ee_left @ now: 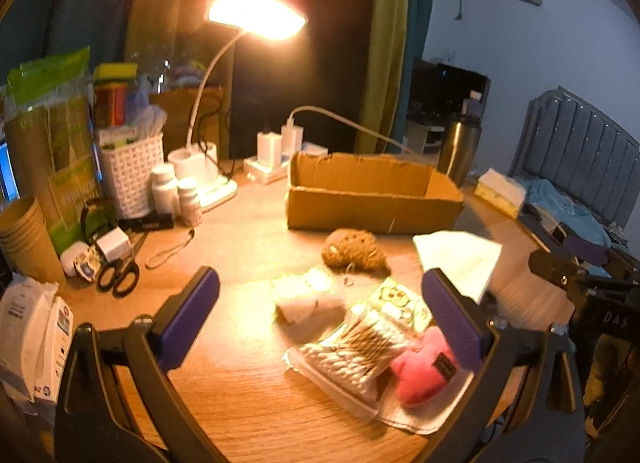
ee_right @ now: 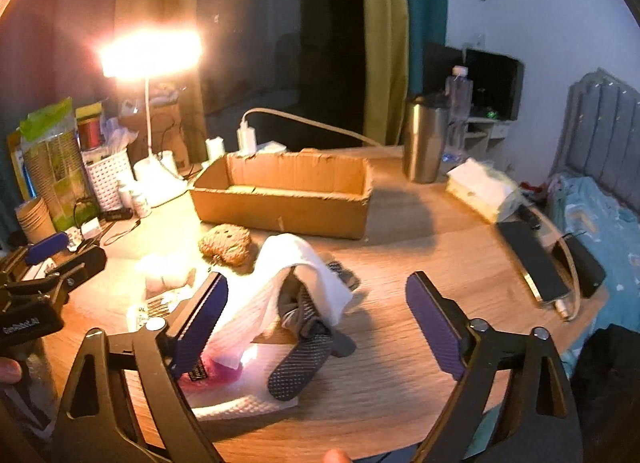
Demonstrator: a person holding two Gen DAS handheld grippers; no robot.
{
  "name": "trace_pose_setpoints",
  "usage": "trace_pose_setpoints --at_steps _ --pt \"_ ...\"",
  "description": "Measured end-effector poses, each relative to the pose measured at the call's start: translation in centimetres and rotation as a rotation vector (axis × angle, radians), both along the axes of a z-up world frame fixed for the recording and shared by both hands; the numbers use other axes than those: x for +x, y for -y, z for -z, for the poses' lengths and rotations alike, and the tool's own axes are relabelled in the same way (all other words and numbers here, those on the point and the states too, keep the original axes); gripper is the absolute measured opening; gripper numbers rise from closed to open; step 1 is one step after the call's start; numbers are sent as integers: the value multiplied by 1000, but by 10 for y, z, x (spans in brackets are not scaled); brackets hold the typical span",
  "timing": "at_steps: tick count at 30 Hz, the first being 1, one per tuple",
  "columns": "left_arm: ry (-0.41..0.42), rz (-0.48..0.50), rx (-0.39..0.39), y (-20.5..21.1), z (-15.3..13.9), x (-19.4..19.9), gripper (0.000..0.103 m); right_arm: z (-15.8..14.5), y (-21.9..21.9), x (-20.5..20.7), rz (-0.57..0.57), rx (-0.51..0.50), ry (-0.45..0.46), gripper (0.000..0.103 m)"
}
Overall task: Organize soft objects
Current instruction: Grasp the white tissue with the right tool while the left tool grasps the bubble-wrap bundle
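Left wrist view shows the left gripper [ee_left: 320, 327] hanging with its purple-padded jaws spread wide and nothing between them, over a cluster of soft things near the front edge of the wooden desk [ee_left: 240, 223]. A pink plush toy [ee_left: 424, 373] with a small dark tag lies on a white paper towel [ee_left: 432, 419], touching a clear pack of cotton swabs [ee_left: 356, 355]. Just behind the pack sits a small printed pouch [ee_left: 400, 303] with cartoon figures, and to its left a fluffy white cotton wad [ee_left: 308, 299]. A brown knitted toy [ee_left: 354, 249] rests further in, just in front of the open cardboard box [ee_left: 372, 199] that stands toward the back of the desk.

Right wrist view has the right gripper [ee_right: 316, 315] also spread wide, holding nothing. Ahead of it a white cloth [ee_right: 288, 283] drapes over a bundle of grey patterned socks [ee_right: 304, 347], one sock stretching out toward the front edge.

Writing: the body of the left gripper, at the left edge of the right wrist view, carries white lettering too blurred to read surely. The right gripper's body in the left wrist view shows "DAS". The plush tag's text is too small to make out.

A lit desk lamp [ee_left: 256, 15] glares from the back left corner.
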State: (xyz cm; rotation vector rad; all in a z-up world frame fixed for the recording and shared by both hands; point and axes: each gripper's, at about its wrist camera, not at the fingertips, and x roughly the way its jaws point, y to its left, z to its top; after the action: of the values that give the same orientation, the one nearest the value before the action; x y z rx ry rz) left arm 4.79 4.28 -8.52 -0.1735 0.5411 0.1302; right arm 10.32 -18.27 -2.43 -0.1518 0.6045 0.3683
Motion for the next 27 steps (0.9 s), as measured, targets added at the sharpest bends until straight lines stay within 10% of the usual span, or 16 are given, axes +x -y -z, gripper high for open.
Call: trace_pose_setpoints --at_steps 17,27 --pt "-180 -28 -28 -18 40 68 102 37 -21 55 -49 -24 -130 82" --pt "-300 -37 -30 -18 63 104 102 49 -23 79 -116 -4 -197 43"
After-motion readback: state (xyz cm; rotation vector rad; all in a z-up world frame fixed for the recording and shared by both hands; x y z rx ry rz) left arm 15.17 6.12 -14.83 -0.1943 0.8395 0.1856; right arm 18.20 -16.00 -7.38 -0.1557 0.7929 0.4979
